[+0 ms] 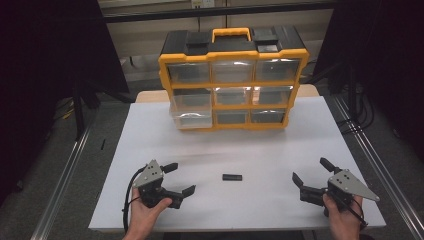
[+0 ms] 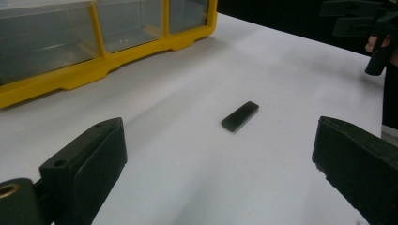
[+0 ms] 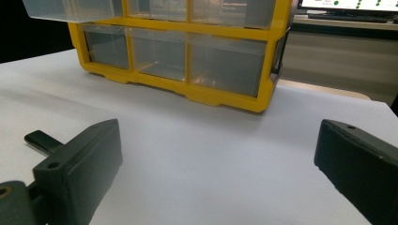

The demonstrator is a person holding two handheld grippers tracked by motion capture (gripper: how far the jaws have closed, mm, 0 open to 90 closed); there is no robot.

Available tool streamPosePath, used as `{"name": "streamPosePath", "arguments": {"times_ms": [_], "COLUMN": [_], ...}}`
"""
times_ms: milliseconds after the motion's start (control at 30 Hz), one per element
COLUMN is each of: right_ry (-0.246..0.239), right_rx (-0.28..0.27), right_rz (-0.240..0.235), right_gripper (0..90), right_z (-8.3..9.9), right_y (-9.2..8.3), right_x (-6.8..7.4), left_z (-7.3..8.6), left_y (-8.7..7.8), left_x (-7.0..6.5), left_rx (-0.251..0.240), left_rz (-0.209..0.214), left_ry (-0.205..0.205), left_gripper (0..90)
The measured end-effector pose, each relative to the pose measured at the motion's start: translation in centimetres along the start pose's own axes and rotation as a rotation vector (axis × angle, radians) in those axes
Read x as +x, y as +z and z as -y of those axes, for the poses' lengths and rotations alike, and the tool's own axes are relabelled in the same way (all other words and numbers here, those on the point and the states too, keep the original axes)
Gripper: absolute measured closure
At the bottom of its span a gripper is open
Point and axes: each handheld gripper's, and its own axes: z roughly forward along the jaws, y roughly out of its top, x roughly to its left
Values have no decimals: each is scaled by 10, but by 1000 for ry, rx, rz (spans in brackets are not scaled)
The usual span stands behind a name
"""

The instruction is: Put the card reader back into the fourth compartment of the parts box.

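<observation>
A: From the high view, what's on the desk point(image 1: 150, 130)?

B: A yellow drawer organizer point(image 1: 233, 80) stands at the far edge, its lower-left drawer point(image 1: 192, 119) pulled out a little. A small flat black bar point(image 1: 232, 177) lies toward the near edge, about midway between the two hands. The left gripper point(image 1: 181, 179) sits near the near-left corner, the right gripper point(image 1: 311, 171) near the near-right corner. Both have jaws spread wide and hold nothing.

A: And the left gripper view?

B: The left gripper point(image 2: 220, 159) has its jaws wide apart and empty. The black bar point(image 2: 240, 116) lies on the desk ahead of them, in line with the gap, touching neither. The organizer point(image 2: 108, 65) is at upper left, the right gripper point(image 2: 366, 18) far off at upper right.

A: The right gripper view?

B: The right gripper point(image 3: 218, 157) has its jaws wide open over bare desk point(image 3: 211, 154). The organizer point(image 3: 187, 51) stands ahead. A black bit point(image 3: 41, 140) peeks out beyond the left jaw; I cannot tell what it is.
</observation>
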Motion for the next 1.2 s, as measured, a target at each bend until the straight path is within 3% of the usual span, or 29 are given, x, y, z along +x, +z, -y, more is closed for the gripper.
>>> {"name": "streamPosePath", "arguments": {"times_ms": [33, 100, 533, 767, 933, 1200], "right_ry": [3, 6, 2, -1, 1, -4], "right_rx": [1, 2, 4, 2, 4, 6], "right_rz": [0, -3, -11, -11, -14, -13], "right_gripper": [13, 13, 13, 13, 13, 13], "right_z": [0, 0, 0, 0, 0, 0], "right_y": [0, 0, 1, 1, 2, 2], "right_x": [0, 0, 2, 2, 2, 2], "left_z": [-1, -4, -15, -21, -25, -27], "left_y": [2, 4, 28, 45, 56, 73], "left_x": [-2, -1, -6, -7, -8, -5], "left_rx": [3, 13, 95, 147, 162, 209], "left_rz": [-13, 26, 76, 125, 123, 153], "left_ry": [1, 11, 66, 67, 80, 91], "left_gripper": [34, 34, 33, 36, 36, 37]}}
